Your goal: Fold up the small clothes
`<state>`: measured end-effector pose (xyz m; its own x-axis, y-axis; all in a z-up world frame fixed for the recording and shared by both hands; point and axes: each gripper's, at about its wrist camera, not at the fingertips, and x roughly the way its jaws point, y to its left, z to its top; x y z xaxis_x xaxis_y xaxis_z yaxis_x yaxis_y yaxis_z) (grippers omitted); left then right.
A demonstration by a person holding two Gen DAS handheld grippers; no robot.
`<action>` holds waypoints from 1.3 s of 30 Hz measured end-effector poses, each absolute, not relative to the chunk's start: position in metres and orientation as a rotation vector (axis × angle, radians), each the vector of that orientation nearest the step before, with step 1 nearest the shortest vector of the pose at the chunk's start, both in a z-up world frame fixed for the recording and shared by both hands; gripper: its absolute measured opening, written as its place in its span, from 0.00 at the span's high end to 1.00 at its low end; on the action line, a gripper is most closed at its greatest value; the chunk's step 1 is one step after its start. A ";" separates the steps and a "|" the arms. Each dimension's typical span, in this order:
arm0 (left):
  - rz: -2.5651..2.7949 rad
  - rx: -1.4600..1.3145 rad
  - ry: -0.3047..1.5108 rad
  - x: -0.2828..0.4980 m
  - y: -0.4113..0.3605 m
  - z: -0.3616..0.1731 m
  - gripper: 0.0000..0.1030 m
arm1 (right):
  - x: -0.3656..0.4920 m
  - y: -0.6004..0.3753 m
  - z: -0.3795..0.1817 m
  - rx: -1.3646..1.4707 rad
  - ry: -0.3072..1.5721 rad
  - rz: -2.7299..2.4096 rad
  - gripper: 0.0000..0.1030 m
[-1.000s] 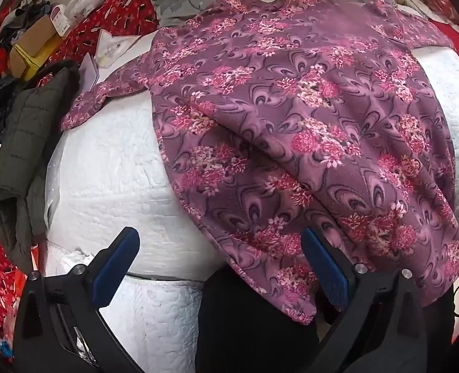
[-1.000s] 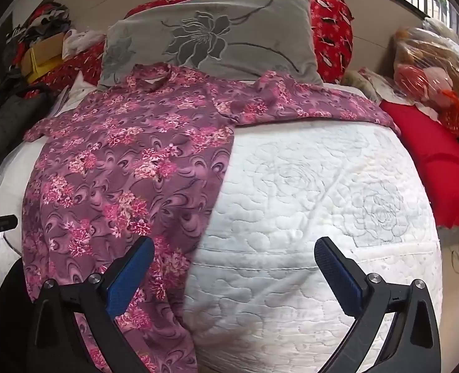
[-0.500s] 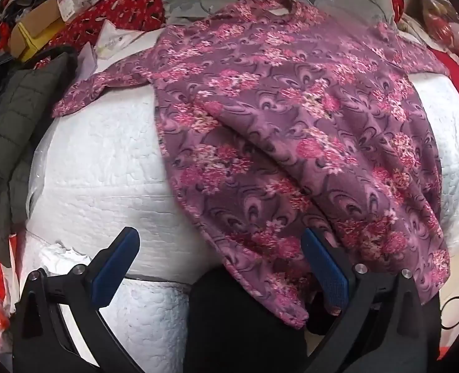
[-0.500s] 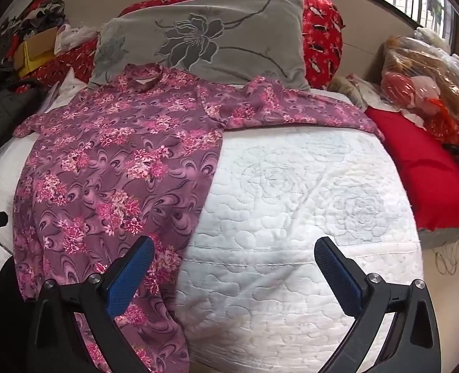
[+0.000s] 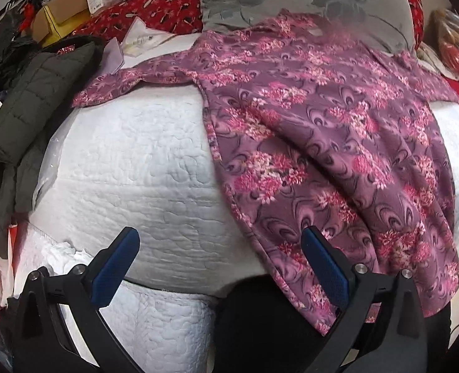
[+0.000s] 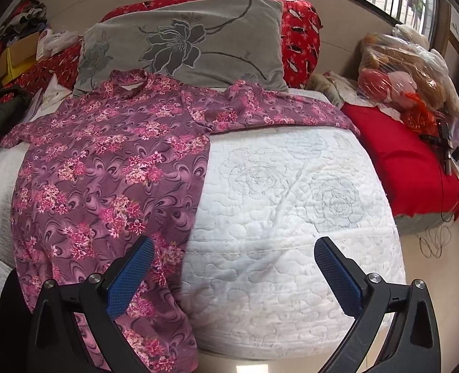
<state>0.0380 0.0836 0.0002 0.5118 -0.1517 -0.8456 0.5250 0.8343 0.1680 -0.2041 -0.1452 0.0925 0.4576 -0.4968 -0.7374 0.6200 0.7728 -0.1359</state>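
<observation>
We lose the floral shirt's (image 6: 111,180) hem where it hangs off the mattress (image 6: 285,217) behind the right tongs (image 6: 232,276), and the frame bottom cuts it off. In the left wrist view its collar is blurred against the grey pillow (image 5: 338,3). The shirt covers the pillow's lower edge. The plastic-wrapped bundle (image 6: 400,71) holds things we cannot make out
</observation>
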 end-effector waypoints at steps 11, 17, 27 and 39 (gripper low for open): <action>-0.452 0.405 0.961 0.037 0.087 -0.004 0.00 | -0.199 -0.142 0.095 0.167 0.879 -0.696 0.00; -0.460 0.407 0.955 0.030 0.087 0.001 0.00 | -0.195 -0.135 0.093 0.153 0.876 -0.671 0.01; -0.457 0.417 0.943 0.022 0.084 0.009 0.00 | -0.204 -0.129 0.093 0.147 0.851 -0.650 0.01; -0.463 0.372 0.999 0.029 0.089 0.008 0.00 | -0.211 -0.130 0.094 0.169 0.837 -0.638 0.01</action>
